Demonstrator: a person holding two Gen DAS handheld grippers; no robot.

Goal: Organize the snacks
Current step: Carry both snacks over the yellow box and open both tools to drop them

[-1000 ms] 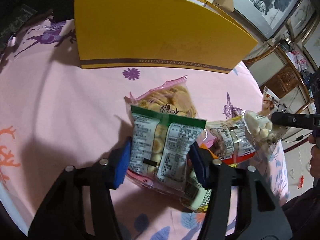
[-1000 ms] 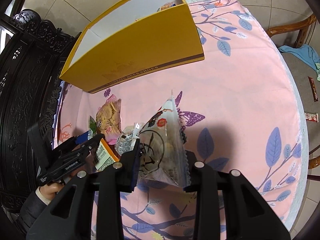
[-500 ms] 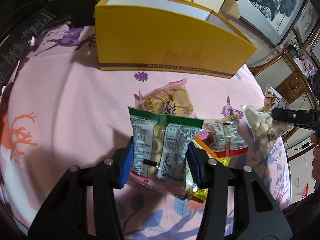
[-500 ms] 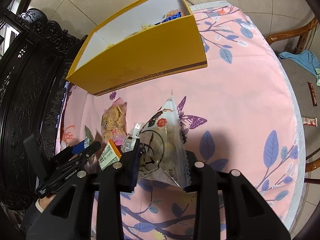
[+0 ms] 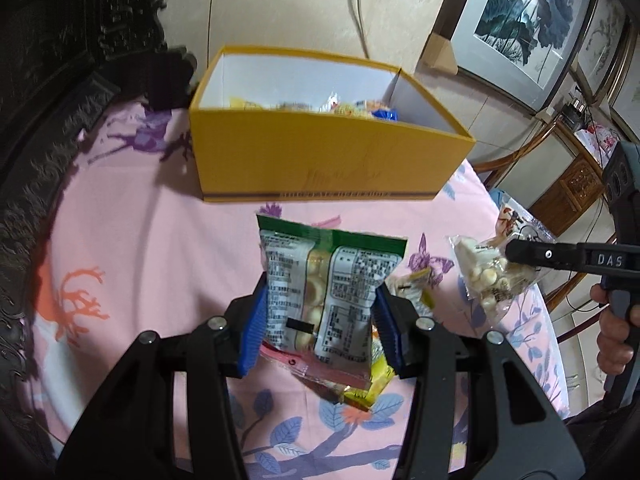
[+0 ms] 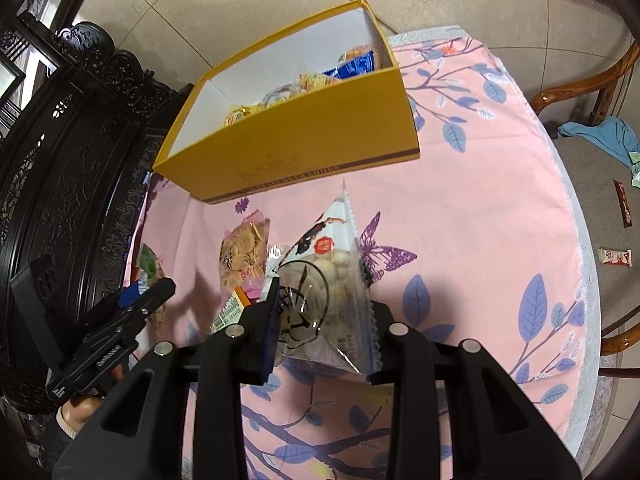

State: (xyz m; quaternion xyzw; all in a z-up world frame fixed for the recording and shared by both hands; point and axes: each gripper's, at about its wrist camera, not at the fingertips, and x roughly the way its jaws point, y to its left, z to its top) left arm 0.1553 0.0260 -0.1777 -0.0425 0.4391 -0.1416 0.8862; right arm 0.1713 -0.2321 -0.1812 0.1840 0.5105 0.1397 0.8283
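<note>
My left gripper (image 5: 320,324) is shut on a green-topped biscuit packet (image 5: 324,292) and holds it above the pink table, in front of the open yellow box (image 5: 320,160). My right gripper (image 6: 320,320) is shut on a clear bag of round biscuits (image 6: 324,280), also lifted; it shows in the left wrist view (image 5: 492,276) at the right. The yellow box (image 6: 296,148) holds several snack packets. A bag of yellow crackers (image 6: 244,252) and other small packets (image 6: 230,312) lie on the cloth below.
The round table has a pink flowered cloth (image 6: 480,208). A dark carved cabinet (image 6: 60,140) stands at the left. Wooden chairs (image 6: 592,84) stand at the right. Small wrappers (image 6: 614,258) lie on the floor.
Both grippers have risen with their packets, so the yellow box's open inside and its snacks now show. The remaining packets stay on the cloth.
</note>
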